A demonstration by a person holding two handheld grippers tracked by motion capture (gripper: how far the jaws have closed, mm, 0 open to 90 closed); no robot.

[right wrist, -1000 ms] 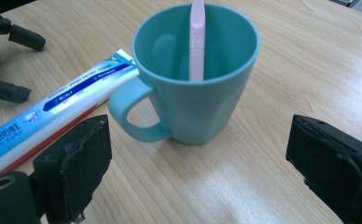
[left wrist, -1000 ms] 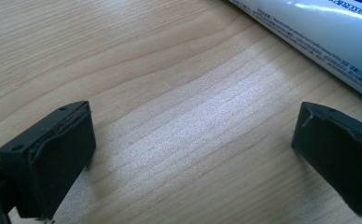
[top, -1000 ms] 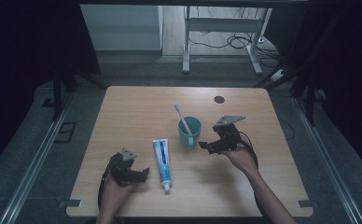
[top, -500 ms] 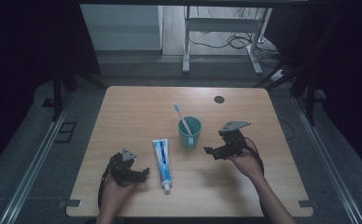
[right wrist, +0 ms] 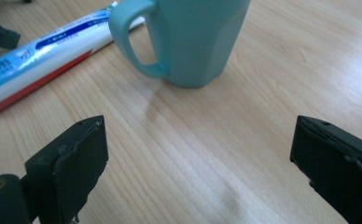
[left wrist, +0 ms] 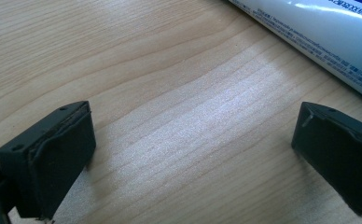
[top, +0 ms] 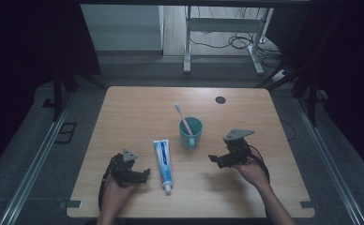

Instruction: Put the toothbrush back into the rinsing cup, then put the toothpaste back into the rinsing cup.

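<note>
The right gripper has backed away from the cup, jaws wide, holding nothing. The brush stands inside, so that part looks done. The left gripper waits wide beside the paste.

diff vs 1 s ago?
The right gripper drew back from the teal cup toward the person, jaws open and empty. The left gripper, toothpaste tube, cup and toothbrush stayed put.

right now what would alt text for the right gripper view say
The right hand-held gripper, jaws wide open and empty, points at a teal mug standing on the wooden table. A toothpaste tube lies flat to the mug's left, behind its handle.
</note>
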